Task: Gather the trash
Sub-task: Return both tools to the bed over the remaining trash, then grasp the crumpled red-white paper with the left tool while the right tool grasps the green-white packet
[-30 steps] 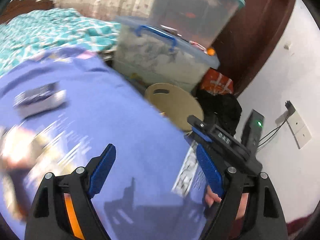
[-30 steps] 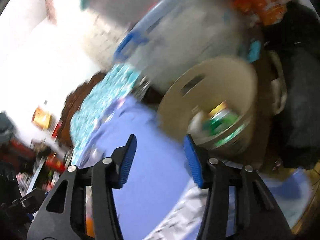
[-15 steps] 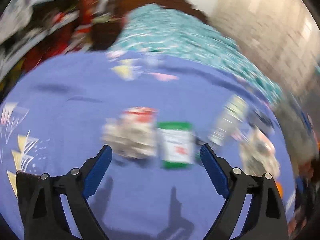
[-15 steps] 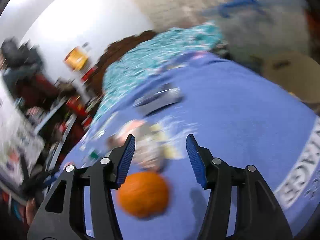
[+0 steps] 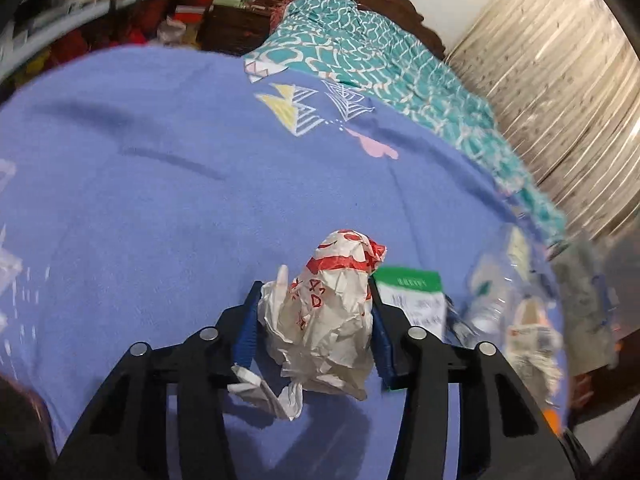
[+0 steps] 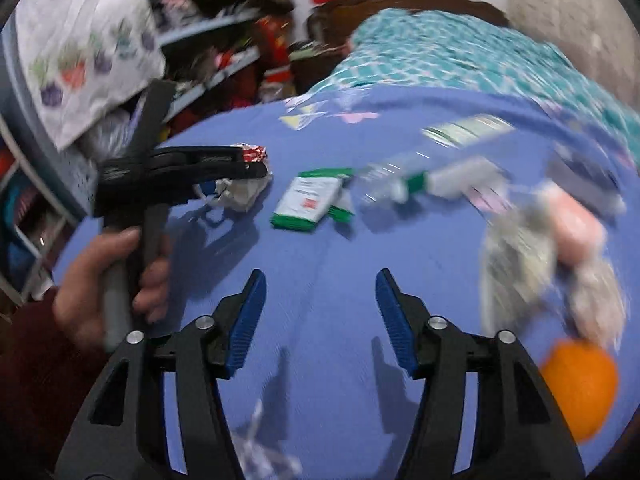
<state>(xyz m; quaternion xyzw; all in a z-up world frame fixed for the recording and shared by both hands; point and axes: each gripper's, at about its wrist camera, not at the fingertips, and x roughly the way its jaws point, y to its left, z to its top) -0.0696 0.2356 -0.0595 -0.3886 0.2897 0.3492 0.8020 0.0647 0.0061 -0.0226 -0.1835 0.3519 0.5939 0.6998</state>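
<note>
Blue-padded left gripper: jaws were closing on a crumpled white-and-red wrapper, both pads against its sides.
Wrapper's place: it lay on the periwinkle blanket, upright between the pads, paper spilling out below them.
Right gripper: jaws were opening with nothing between them, only bare blanket under the gap.
Left hand: seen from the right wrist view, it gripped the left gripper's handle at the left edge, above a dark red sleeve.
Other trash: a green-and-white packet lay just beside the wrapper; a blurred clear plastic bottle lay beyond it.
Orange ball: it sat near the blanket's right edge, blurred.
Teal patterned cloth: it lay along the far side of the blanket.
</note>
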